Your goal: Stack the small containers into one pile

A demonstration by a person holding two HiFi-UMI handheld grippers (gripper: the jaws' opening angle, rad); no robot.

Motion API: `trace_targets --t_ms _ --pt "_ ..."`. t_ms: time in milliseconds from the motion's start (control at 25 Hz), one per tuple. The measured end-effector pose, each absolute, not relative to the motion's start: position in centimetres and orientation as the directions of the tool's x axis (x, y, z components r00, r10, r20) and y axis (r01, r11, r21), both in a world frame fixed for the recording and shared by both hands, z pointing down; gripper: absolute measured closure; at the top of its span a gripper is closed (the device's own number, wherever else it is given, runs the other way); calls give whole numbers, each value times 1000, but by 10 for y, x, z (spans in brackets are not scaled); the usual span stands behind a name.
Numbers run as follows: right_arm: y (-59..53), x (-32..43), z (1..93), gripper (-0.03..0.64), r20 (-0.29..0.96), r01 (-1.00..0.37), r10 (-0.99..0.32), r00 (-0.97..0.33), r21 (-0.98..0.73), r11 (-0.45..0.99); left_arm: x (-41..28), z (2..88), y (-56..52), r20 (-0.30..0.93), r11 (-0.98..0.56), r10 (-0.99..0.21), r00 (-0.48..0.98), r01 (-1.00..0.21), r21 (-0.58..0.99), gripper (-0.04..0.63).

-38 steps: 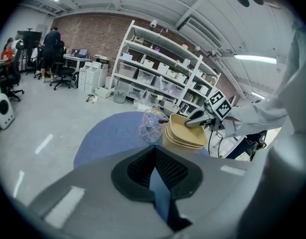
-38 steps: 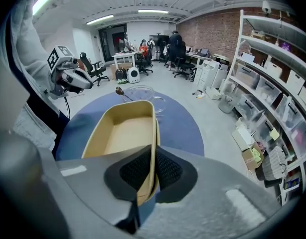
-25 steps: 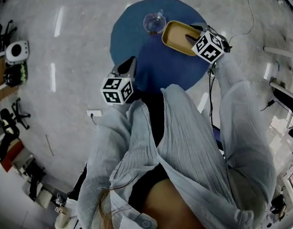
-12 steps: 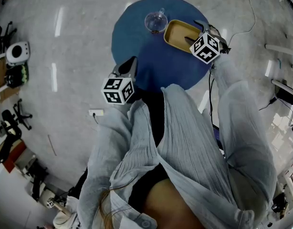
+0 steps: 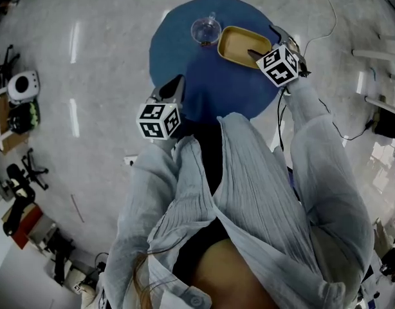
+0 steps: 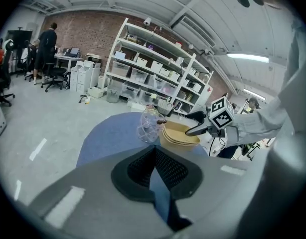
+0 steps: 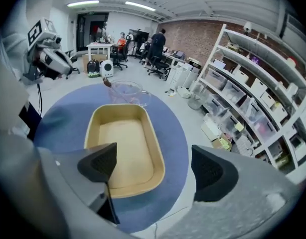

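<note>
- A pile of shallow tan containers (image 7: pixel 124 151) sits at the far right of a round blue table (image 5: pixel 184 60), with a clear glass cup (image 5: pixel 206 29) just beside it on the left.
- The right gripper (image 7: pixel 153 169) hangs over the pile's near rim. Its jaws are spread wide, having just been opening, and pinch nothing.
- The left gripper (image 6: pixel 154 156) hovers at the table's near left edge, jaws pressed together and empty.
- The containers look light, stiff and smooth, so pinching a rim wall seems the surest hold.

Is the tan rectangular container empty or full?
Empty: the tan rectangular container shows a bare floor in the right gripper view.
</note>
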State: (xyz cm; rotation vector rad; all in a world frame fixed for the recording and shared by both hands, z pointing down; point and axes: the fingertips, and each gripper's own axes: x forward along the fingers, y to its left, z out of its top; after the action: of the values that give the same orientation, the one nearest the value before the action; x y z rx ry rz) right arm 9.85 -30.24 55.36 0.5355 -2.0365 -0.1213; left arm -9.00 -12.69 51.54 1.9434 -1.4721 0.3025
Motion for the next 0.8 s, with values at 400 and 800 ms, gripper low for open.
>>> trace_targets --t_ms 400,800 --pt "-235 123 514 158 728 -708 -509 -459 46 705 -88 487 -146 476 -323 -748 462 -880 347 581" --pt "-180 153 472 209 589 -880 -679 -437 -125 458 -57 469 -153 418 -503 -686 596 -803 319 581"
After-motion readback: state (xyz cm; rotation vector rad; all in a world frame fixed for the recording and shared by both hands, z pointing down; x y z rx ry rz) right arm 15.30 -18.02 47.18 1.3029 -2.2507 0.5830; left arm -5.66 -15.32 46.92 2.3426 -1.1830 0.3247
